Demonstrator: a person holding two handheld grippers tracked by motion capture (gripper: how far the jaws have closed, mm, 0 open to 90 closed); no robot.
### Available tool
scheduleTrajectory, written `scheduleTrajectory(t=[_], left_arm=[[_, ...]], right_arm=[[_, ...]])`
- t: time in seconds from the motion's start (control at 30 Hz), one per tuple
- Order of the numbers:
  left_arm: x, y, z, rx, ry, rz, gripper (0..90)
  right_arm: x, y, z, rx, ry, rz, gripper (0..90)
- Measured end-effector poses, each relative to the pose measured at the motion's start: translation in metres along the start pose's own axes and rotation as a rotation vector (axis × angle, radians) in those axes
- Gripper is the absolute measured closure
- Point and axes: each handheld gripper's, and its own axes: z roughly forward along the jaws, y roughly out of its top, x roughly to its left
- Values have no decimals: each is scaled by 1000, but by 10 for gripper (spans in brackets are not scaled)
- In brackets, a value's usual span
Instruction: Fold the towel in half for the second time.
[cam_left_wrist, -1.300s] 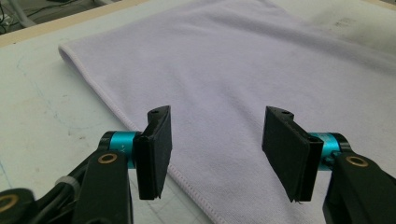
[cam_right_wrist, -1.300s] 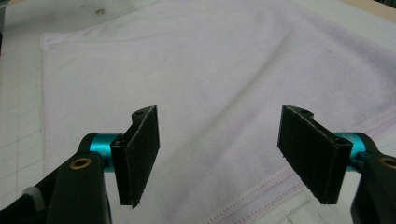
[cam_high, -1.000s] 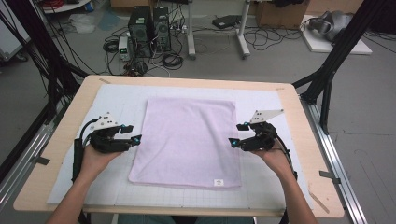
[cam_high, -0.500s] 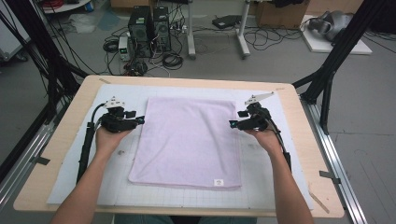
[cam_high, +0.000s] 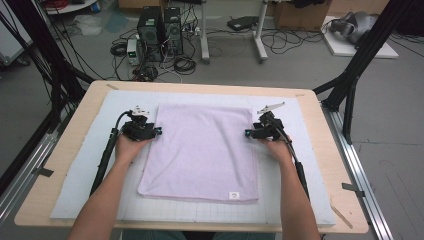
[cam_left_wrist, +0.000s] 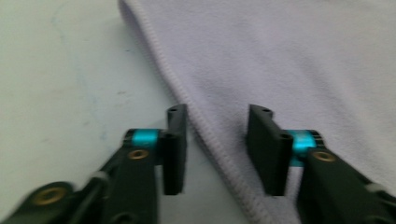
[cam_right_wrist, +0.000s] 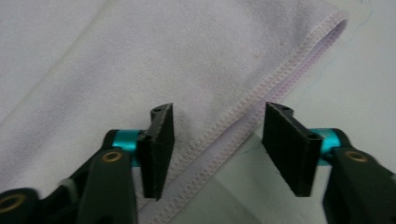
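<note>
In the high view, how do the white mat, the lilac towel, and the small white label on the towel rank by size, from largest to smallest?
1. white mat, which covers most of the table top.
2. lilac towel, which lies on the mat.
3. small white label, near the towel's front edge, clearly the smallest.

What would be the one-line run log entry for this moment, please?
left gripper: open, closing, straddles edge of lilac terry towel | right gripper: open, closing, straddles opposite edge | towel: flat on white mat
</note>
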Motion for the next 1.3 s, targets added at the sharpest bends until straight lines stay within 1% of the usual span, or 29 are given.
scheduleTrajectory(t=[0.07, 0.1, 0.13, 0.17, 0.2, 0.23, 0.27, 0.3, 0.33, 0.47, 0.53, 0.57, 0.63, 0.73, 0.8, 0.83, 0.87, 0.9, 0.93, 1.0, 1.03, 1.07, 1.1, 1.13, 1.17, 1.2, 1.23, 1.27, 1.3], left_arm=[[3, 0, 0, -3, -11, -21, 653], [3, 0, 0, -7, -19, -31, 691], [4, -1, 0, -8, -35, -43, 721], [4, -1, 0, -10, -47, -56, 761], [4, -1, 0, -8, -53, -58, 799], [4, -1, 0, -7, -57, -62, 822], [4, -1, 0, -6, -59, -70, 832], [5, -1, -1, -11, -62, -80, 837], [6, -1, -2, -5, -63, -83, 843], [8, 2, -10, -33, -60, -80, 850], [10, 5, -17, -56, -58, -74, 857], [10, 5, -19, -67, -61, -75, 858], [9, 7, -25, -78, -62, -57, 859], [8, 9, -36, -104, -73, -37, 860], [5, 11, -46, -123, -77, -22, 860], [3, 11, -49, -127, -81, -12, 860], [0, 10, -54, -138, -73, 8, 860], [-4, 7, -61, -140, -74, 32, 860], [-7, 3, -65, -144, -88, 30, 860], [-12, -9, -72, -140, -96, 40, 860], [-14, -17, -74, -133, -106, 35, 860], [-15, -26, -76, -119, -114, 39, 859], [-16, -34, -78, -97, -127, 30, 859], [-17, -42, -78, -81, -143, 21, 857], [-17, -49, -77, -50, -162, 17, 851], [-18, -53, -77, -32, -174, 23, 828], [-18, -55, -76, -23, -174, 22, 761], [-17, -53, -77, -25, -167, 23, 665], [-16, -50, -77, -48, -164, 16, 606]], right_arm=[[0, 0, 0, -1, 10, 1, 570], [1, 0, 0, -7, 23, 7, 623], [0, -1, 0, -12, 33, 15, 652], [-1, -1, 0, -18, 48, 25, 681], [-2, -2, 0, -24, 60, 40, 717], [-3, -3, 0, -32, 80, 57, 782], [-4, -3, 1, -29, 108, 70, 818], [-4, -3, 1, -31, 113, 78, 821], [-4, -3, 0, -30, 113, 82, 826], [-5, -2, -3, -30, 107, 71, 836], [-4, -1, -7, -38, 102, 63, 838], [-4, 1, -9, -42, 100, 49, 839], [-2, 3, -15, -50, 92, 26, 839], [2, 8, -28, -87, 95, -8, 839], [6, 10, -37, -95, 97, -24, 839], [7, 10, -42, -96, 99, -34, 839], [9, 10, -45, -100, 102, -31, 839], [11, 9, -49, -115, 108, -38, 839], [16, 8, -55, -129, 123, -43, 839], [24, 1, -61, -135, 151, -45, 839], [28, -4, -62, -129, 164, -52, 838], [31, -10, -61, -115, 176, -47, 836], [33, -16, -59, -92, 195, -36, 834], [35, -23, -56, -74, 201, -34, 827], [35, -30, -53, -53, 206, -25, 791], [35, -35, -50, -28, 205, -11, 709], [33, -38, -48, -18, 201, -7, 636], [32, -39, -49, -30, 198, 1, 578], [30, -37, -52, -53, 184, 7, 546]])
